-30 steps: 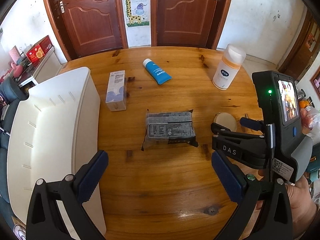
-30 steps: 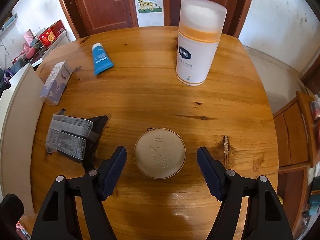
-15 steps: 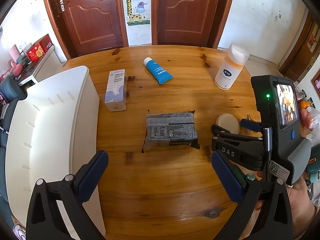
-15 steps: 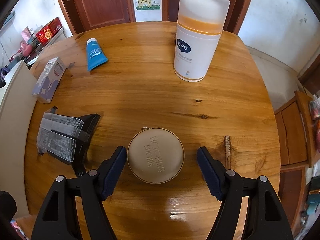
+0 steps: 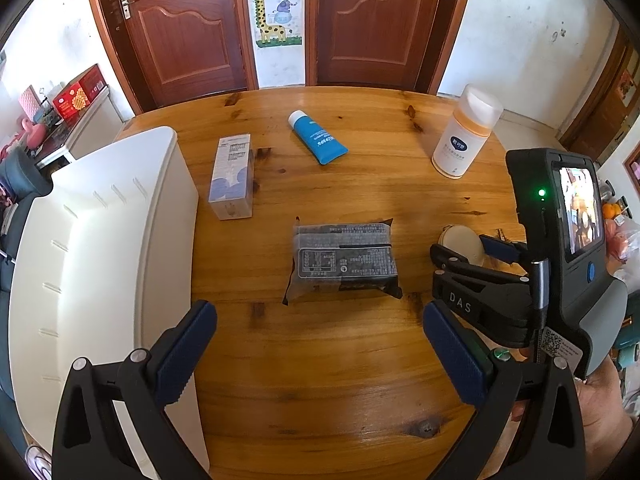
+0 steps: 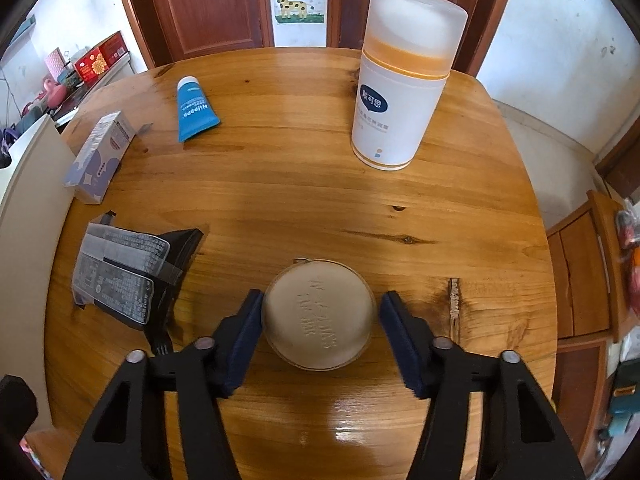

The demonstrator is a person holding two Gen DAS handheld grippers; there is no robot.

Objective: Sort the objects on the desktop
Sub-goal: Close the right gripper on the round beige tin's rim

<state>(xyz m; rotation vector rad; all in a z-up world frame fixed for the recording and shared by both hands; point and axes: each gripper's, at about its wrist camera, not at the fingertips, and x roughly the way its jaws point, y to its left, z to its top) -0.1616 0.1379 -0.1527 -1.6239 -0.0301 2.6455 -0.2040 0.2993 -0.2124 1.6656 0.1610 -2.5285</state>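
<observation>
A round beige zip case (image 6: 319, 314) lies on the wooden table (image 6: 304, 200). My right gripper (image 6: 320, 334) straddles it, its blue pads close on both sides, the left pad about touching. The case also shows in the left wrist view (image 5: 461, 243), partly behind my right gripper (image 5: 464, 252). My left gripper (image 5: 320, 354) is open and empty above the table's near part. A dark wrapped packet (image 5: 344, 262) lies ahead of it; it also shows in the right wrist view (image 6: 124, 276).
A white bin (image 5: 100, 248) stands at the table's left edge. A small lilac box (image 5: 233, 176), a blue tube (image 5: 318, 142) and a tall white-and-orange bottle (image 6: 400, 80) stand farther back. Doors and a cabinet (image 6: 580, 276) lie beyond the table.
My right gripper has moved forward over the round case and its jaws have narrowed around it. My left gripper has stayed nearly still.
</observation>
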